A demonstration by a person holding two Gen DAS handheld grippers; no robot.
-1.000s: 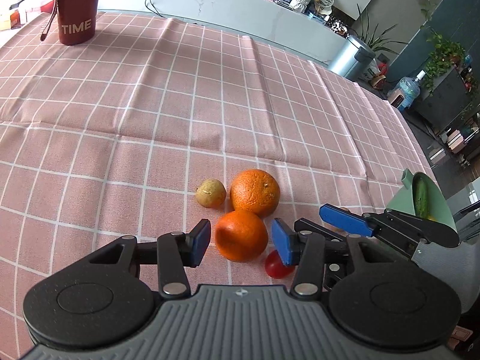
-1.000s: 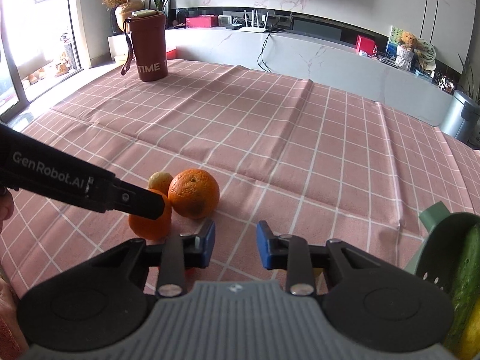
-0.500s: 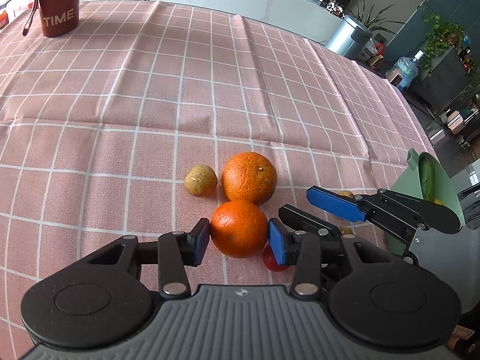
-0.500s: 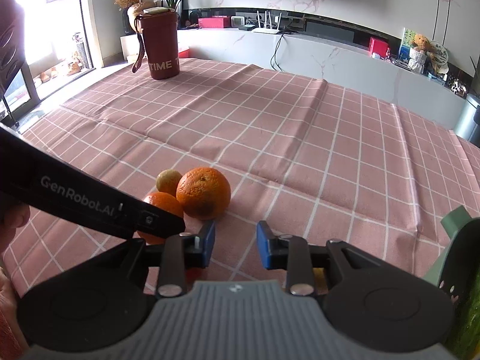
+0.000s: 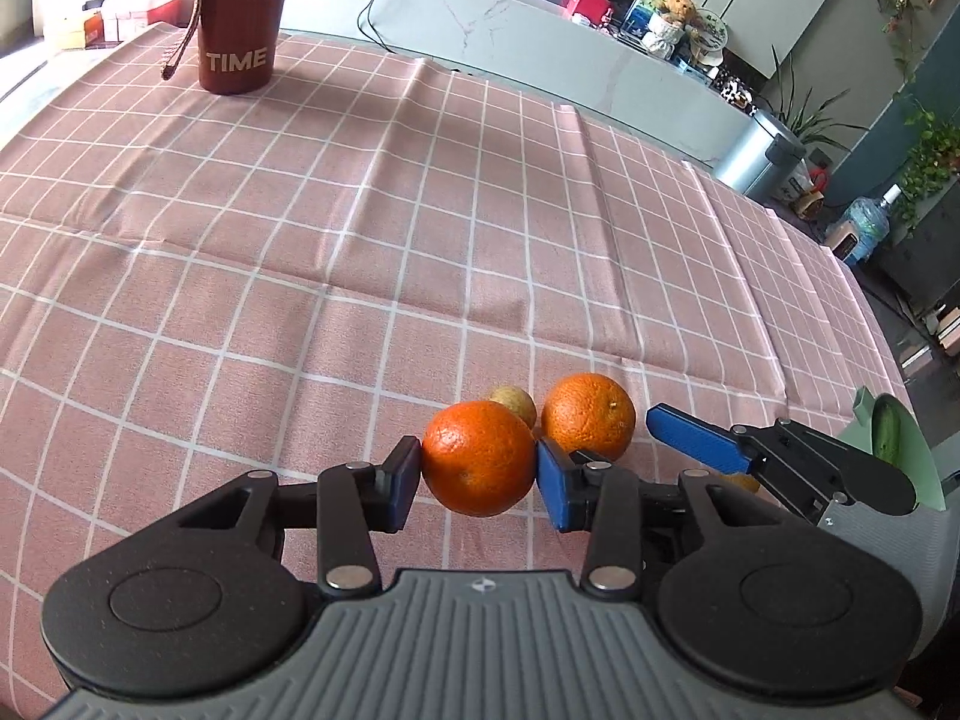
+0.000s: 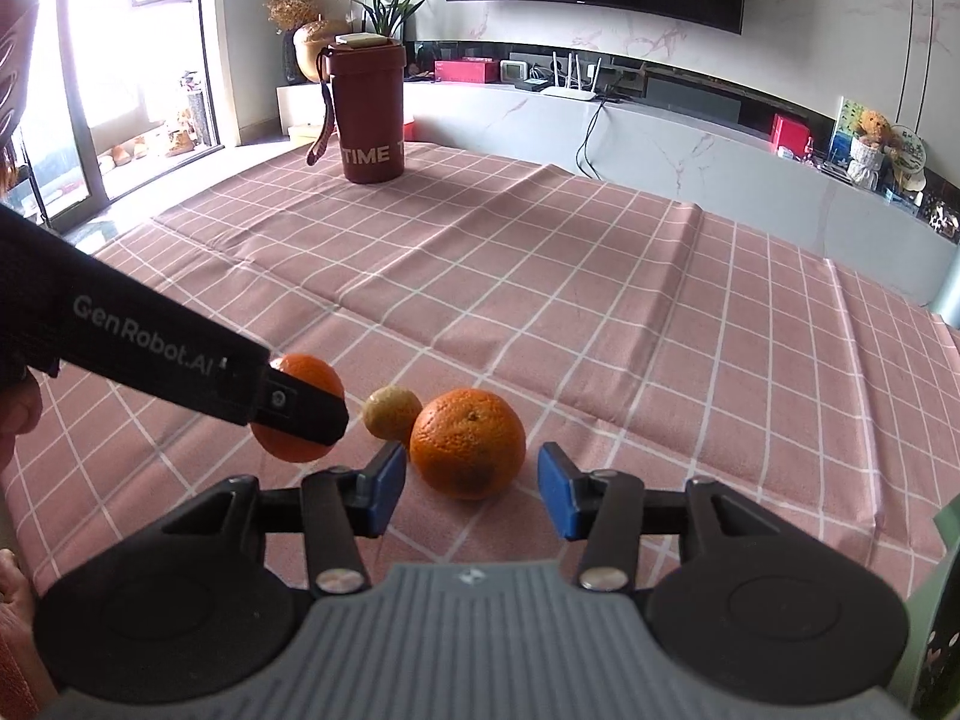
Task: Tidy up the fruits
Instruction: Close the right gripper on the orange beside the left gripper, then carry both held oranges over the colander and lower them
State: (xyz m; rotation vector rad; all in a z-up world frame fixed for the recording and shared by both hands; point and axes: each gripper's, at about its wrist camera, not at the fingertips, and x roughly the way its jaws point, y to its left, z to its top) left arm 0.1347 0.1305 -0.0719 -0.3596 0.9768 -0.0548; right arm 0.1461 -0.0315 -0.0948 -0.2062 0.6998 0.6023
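My left gripper (image 5: 477, 477) is shut on an orange (image 5: 478, 457) and holds it above the pink checked cloth; the same orange (image 6: 303, 387) shows partly hidden behind the left gripper's finger in the right wrist view. A second orange (image 5: 588, 415) (image 6: 468, 443) and a small yellow-brown fruit (image 5: 513, 403) (image 6: 393, 413) lie on the cloth. My right gripper (image 6: 471, 486) is open, its blue pads either side of the second orange and a little short of it. It also shows in the left wrist view (image 5: 696, 444). A green basket (image 5: 900, 456) with a cucumber (image 5: 886, 435) sits at the right.
A dark red "TIME" tumbler (image 5: 240, 18) (image 6: 369, 114) stands at the far left of the table. The pink checked cloth (image 5: 360, 240) covers the table. A grey counter and a bin (image 5: 759, 156) lie beyond the far edge.
My left gripper closed on the near orange and lifted it off the cloth. My right gripper opened wider and moved towards the second orange. The small red fruit is no longer visible.
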